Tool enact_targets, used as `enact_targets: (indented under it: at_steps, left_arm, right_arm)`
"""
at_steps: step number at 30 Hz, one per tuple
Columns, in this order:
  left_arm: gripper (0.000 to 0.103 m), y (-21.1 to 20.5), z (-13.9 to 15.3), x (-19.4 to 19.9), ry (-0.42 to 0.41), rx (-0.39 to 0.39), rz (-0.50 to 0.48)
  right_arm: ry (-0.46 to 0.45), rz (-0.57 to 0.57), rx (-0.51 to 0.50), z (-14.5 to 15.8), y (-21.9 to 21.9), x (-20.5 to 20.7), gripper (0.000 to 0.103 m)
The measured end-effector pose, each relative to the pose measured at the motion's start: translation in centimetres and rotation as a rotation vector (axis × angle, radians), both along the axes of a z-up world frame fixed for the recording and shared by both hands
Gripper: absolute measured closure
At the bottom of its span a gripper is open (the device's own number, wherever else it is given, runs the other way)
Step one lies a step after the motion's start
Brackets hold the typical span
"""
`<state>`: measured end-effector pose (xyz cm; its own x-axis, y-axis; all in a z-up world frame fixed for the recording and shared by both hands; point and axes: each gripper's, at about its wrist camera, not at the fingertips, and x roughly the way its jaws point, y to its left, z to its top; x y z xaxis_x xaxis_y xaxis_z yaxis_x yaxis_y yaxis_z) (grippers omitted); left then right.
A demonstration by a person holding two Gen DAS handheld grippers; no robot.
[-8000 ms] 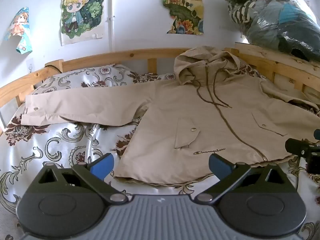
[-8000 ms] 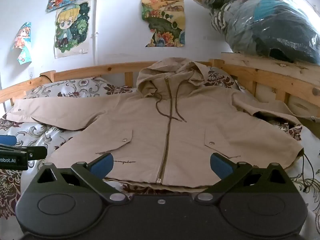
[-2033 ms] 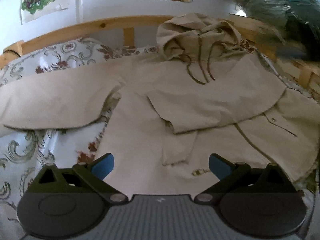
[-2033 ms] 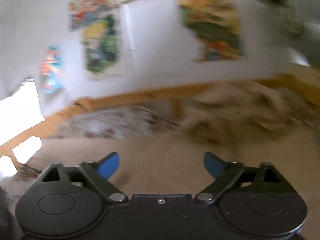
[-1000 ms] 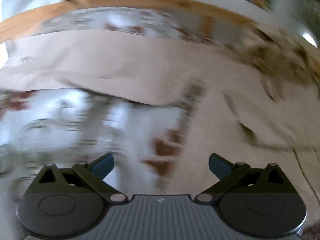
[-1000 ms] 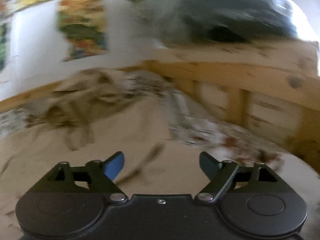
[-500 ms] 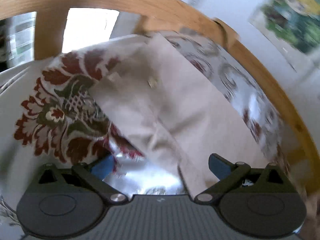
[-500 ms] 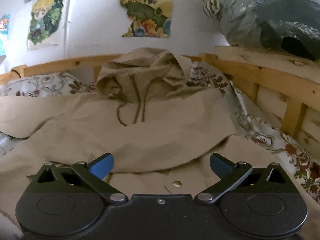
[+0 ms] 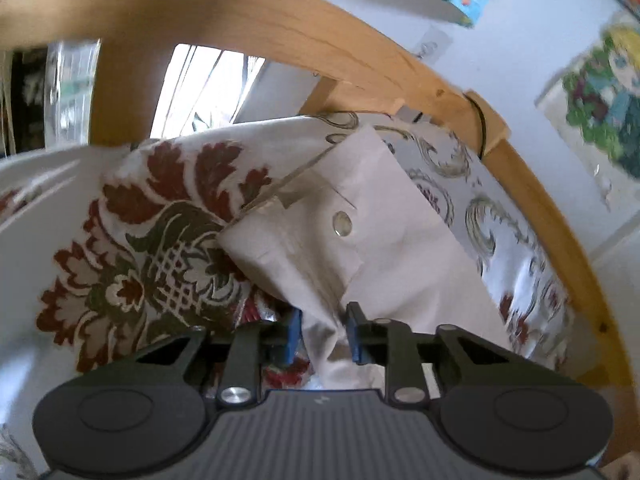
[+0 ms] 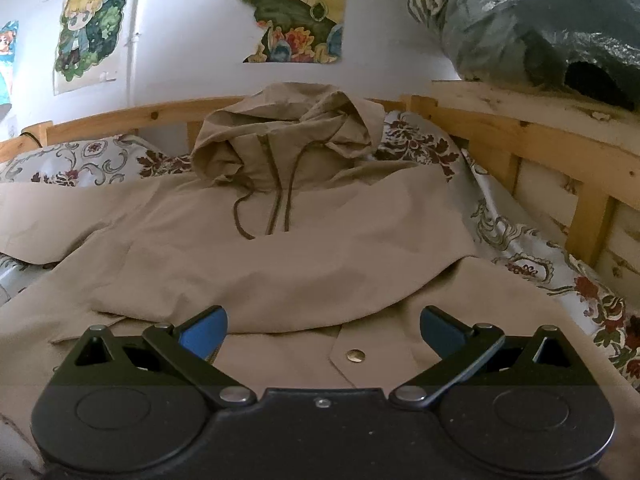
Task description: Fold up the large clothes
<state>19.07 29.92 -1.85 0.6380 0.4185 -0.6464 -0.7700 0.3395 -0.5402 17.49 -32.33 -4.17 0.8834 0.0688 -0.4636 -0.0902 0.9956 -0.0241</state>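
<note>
A beige hooded jacket point(image 10: 304, 264) lies spread on the bed, hood toward the wall, with its right sleeve folded across the chest. My right gripper point(image 10: 324, 330) is open and empty, hovering low over the jacket's lower front near a snap button point(image 10: 355, 355). In the left wrist view the jacket's left sleeve cuff point(image 9: 352, 224), with a snap on it, lies on the patterned bedding. My left gripper point(image 9: 322, 338) is shut on the cuff's near edge; the cloth bunches between the blue pads.
A wooden bed rail point(image 9: 360, 68) curves close behind the cuff and runs along the wall and right side point(image 10: 560, 148). Floral bedding point(image 9: 152, 264) covers the mattress. Plastic-wrapped bundles point(image 10: 540, 20) sit on the right rail. Posters point(image 10: 296, 12) hang on the wall.
My left gripper has closed on the sleeve cuff; half a second ago it was open just in front of it. My right gripper has stayed open over the jacket's front.
</note>
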Motion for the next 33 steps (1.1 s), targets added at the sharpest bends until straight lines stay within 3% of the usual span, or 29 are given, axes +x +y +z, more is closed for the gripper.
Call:
enact_targets:
  at_steps: [2, 3, 6, 9, 12, 14, 18, 21, 24, 27, 29, 32, 33]
  left_arm:
    - [0.074, 0.1, -0.1, -0.2, -0.018, 0.003, -0.001]
    - [0.082, 0.0, -0.1, -0.2, -0.007, 0.022, -0.011]
    - [0.093, -1.6, 0.9, -0.3, 0.038, 0.114, -0.029]
    - [0.100, -5.1, 3.4, 0.6, 0.085, 0.268, -0.077]
    - [0.101, -9.6, 6.9, 1.8, 0.039, 0.447, -0.159]
    - [0.101, -13.3, 9.8, 2.6, -0.026, 0.561, -0.256]
    - [0.101, -22.6, 15.8, 3.6, -0.165, 0.825, -0.591]
    - [0.101, -29.6, 17.8, 3.4, -0.242, 0.990, -0.856]
    - [0.101, -35.2, 17.4, 3.7, -0.288, 0.980, -1.064]
    - [0.099, -40.2, 14.3, 4.8, -0.296, 0.830, -1.166]
    - [0.092, -43.2, 11.2, 6.2, -0.243, 0.706, -1.259]
    - [0.072, -45.3, 6.9, 6.4, -0.166, 0.539, -1.408]
    - [0.065, -45.2, 5.9, 5.8, -0.172, 0.519, -1.435]
  right_arm:
    - [0.008, -0.002, -0.005, -0.1, 0.0, 0.0, 0.001]
    - [0.012, -0.003, -0.007, -0.2, 0.0, 0.0, 0.001]
    - [0.015, -0.001, -0.016, -0.2, 0.1, 0.2, 0.001]
    - [0.007, -0.003, -0.009, 0.0, 0.3, 0.3, 0.001]
    - [-0.007, 0.018, -0.028, 0.0, 0.4, -0.3, 0.001]
    - [-0.026, 0.036, -0.026, -0.3, 0.1, -0.8, 0.001]
    - [-0.008, -0.024, 0.011, -1.0, -1.1, -0.2, 0.001]
    - [0.004, -0.091, 0.060, -1.1, -2.2, 0.3, 0.001]
    - [-0.040, -0.185, -0.014, -0.8, -2.5, 0.1, 0.001]
    - [-0.118, -0.295, -0.238, -1.2, -1.9, 0.2, 0.001]
    - [-0.135, -0.358, -0.340, -1.7, -2.0, 0.6, 0.001]
    - [-0.138, -0.419, -0.329, -1.7, -3.4, 0.4, 0.001]
    - [-0.142, -0.439, -0.326, -1.6, -3.8, 0.3, 0.001]
